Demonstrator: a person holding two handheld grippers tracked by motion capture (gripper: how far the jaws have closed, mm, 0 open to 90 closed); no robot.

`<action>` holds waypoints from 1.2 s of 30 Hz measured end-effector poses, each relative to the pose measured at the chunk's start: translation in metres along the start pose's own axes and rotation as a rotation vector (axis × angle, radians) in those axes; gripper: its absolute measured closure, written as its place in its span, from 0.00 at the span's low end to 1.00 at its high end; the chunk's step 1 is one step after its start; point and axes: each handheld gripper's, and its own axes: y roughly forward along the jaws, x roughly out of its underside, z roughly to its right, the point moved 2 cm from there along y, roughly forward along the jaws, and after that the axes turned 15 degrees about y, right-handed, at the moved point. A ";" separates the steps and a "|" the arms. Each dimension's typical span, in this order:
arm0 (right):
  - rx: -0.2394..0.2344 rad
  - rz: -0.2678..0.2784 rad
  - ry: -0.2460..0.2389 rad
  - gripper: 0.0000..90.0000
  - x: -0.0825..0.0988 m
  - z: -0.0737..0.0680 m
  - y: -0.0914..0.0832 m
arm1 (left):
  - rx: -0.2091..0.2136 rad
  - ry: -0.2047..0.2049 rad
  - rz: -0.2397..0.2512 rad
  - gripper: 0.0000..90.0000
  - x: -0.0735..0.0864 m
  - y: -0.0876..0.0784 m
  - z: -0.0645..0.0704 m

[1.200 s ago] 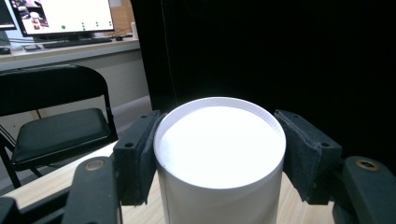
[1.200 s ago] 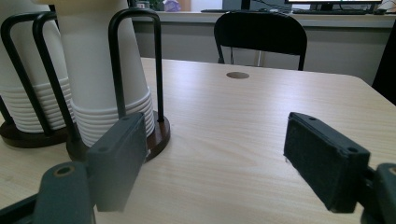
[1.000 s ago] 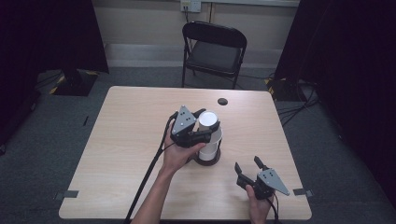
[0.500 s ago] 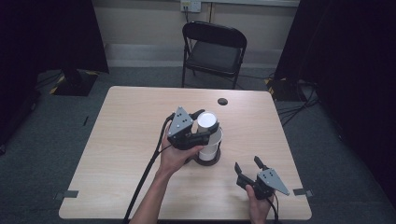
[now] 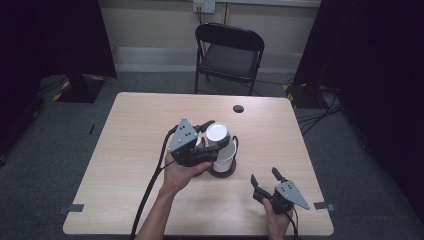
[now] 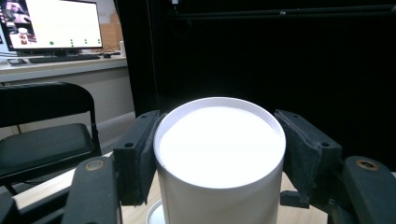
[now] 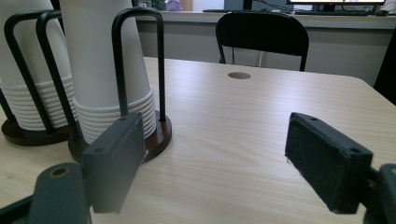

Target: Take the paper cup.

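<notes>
A white paper cup [image 5: 218, 133] is held upside down, with my left gripper [image 5: 212, 142] shut on its sides just above a stack of cups [image 5: 228, 156] in a black wire holder on a round dark base [image 5: 223, 171]. In the left gripper view both pads press the cup [image 6: 219, 186] between my left gripper's [image 6: 218, 135] jaws. My right gripper [image 5: 264, 176] rests low at the table's front right, open and with nothing in it. In the right gripper view its jaws [image 7: 219, 154] stand wide apart, facing two cup stacks [image 7: 107, 70] [image 7: 28, 70] in wire holders.
The wooden table [image 5: 140, 130] has a dark round hole [image 5: 238, 108] near its far edge. A black folding chair [image 5: 230, 55] stands behind the table. Dark curtains hang at both sides. A lit monitor [image 6: 56, 23] sits on a desk in the background.
My left gripper has shifted left and risen a little, taking the white cup with it off the stack. The right gripper has stayed where it was.
</notes>
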 end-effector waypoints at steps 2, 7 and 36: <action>-0.008 0.000 -0.001 0.21 0.000 0.000 0.000 | 0.002 0.000 0.003 0.38 0.000 -0.002 0.002; 0.001 -0.010 -0.022 0.19 0.000 -0.003 0.001 | 0.013 -0.020 0.017 0.38 0.005 -0.007 0.006; -0.220 -0.022 -0.009 0.43 0.002 -0.057 0.001 | 0.021 -0.096 0.030 0.38 0.030 -0.029 0.030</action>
